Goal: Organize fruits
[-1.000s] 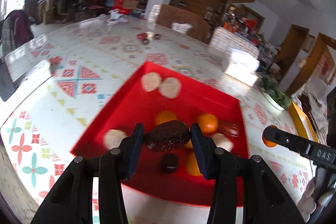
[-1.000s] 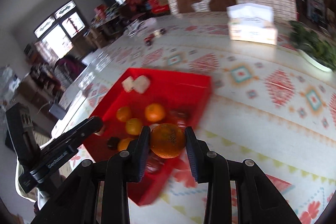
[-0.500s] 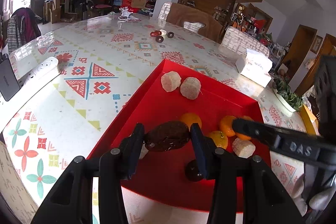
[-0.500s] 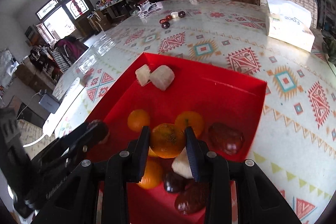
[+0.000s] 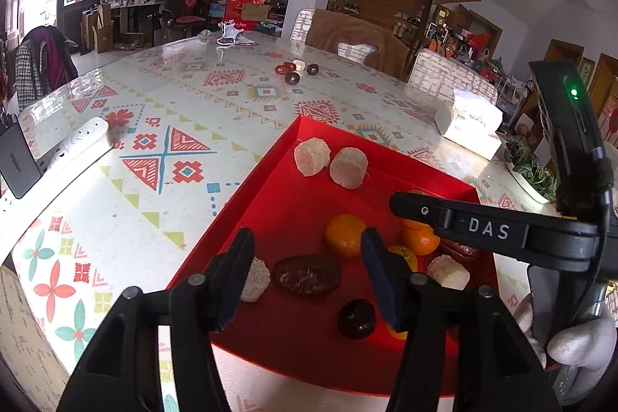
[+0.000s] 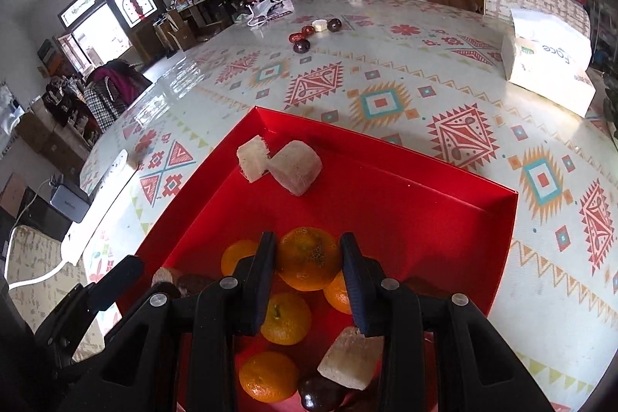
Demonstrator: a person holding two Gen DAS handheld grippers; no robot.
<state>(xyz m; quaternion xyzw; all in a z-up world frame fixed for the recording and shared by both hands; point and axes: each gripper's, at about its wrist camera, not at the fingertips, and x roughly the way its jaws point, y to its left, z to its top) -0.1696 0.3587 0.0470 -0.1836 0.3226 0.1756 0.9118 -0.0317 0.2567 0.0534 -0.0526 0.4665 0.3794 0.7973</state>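
Observation:
A red tray (image 5: 270, 180) on the patterned table holds oranges, pale cake-like pieces and dark fruits. My left gripper (image 5: 307, 269) is open over the tray's near left part; a dark brown fruit (image 5: 307, 275) lies on the tray floor between its fingers, untouched. My right gripper (image 6: 309, 271) is shut on an orange (image 6: 307, 257) and holds it over the other oranges (image 6: 286, 319) in the tray (image 6: 425, 188). The right gripper also shows in the left wrist view (image 5: 401, 199).
Two pale pieces (image 5: 328, 161) lie at the tray's far corner. Several small dark and red fruits (image 5: 295, 70) sit far across the table. A tissue box (image 6: 548, 64) stands at the right, a white power strip (image 5: 77, 141) at the left edge.
My left gripper opened and let the dark brown fruit drop onto the tray floor. My right gripper moved lower over the tray with the orange still held.

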